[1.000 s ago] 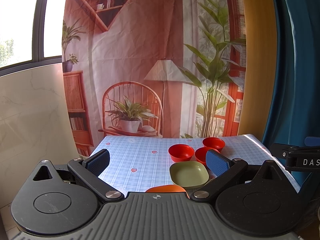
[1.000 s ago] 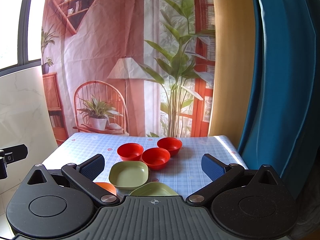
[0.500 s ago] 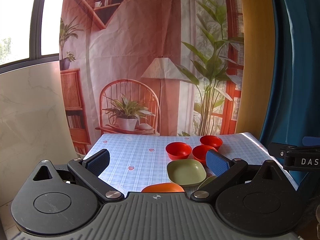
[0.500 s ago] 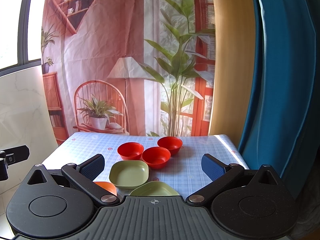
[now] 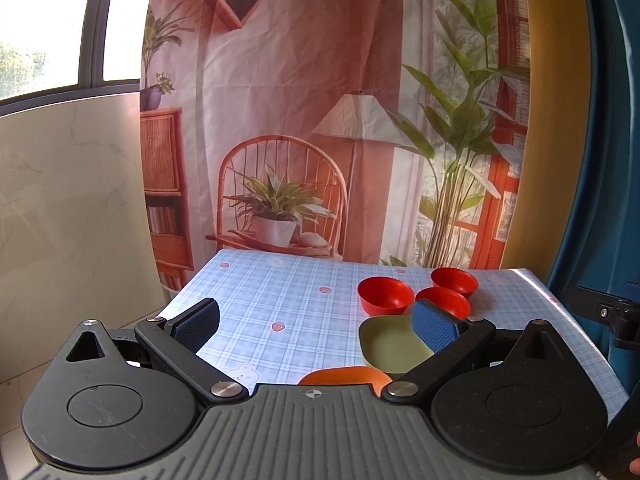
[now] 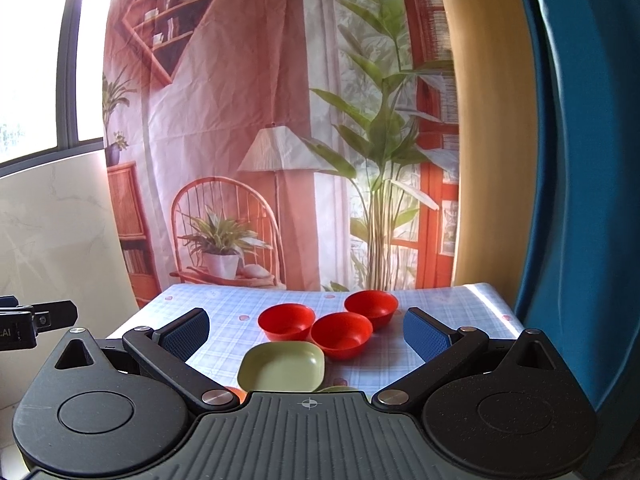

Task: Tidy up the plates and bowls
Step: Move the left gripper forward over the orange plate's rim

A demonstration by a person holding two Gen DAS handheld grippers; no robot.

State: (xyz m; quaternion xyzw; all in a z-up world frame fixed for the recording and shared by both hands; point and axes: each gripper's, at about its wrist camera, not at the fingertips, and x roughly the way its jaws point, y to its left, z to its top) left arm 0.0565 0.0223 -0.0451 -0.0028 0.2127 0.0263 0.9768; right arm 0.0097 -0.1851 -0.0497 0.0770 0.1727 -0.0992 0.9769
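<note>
Three red bowls (image 6: pixel 341 335) sit in a cluster on the checked tablecloth (image 5: pixel 280 300), also in the left wrist view (image 5: pixel 385 295). A green square plate (image 6: pixel 282 367) lies in front of them; it also shows in the left wrist view (image 5: pixel 390 345). An orange dish (image 5: pixel 345 376) lies at the near edge, half hidden by the gripper body. A second green plate (image 6: pixel 338 389) barely shows. My left gripper (image 5: pixel 316 322) is open and empty above the near table edge. My right gripper (image 6: pixel 306 330) is open and empty, short of the plates.
A printed backdrop (image 6: pixel 280 120) hangs behind the table. A blue curtain (image 6: pixel 580 160) stands at the right. A marble wall (image 5: pixel 68 208) is at the left. Each gripper shows at the edge of the other's view: the right gripper (image 5: pixel 612 312), the left gripper (image 6: pixel 32 320).
Both grippers have moved slightly forward over the table; the near plates have slipped further under the gripper bodies. The jaws stay open and the dishes have not moved.
</note>
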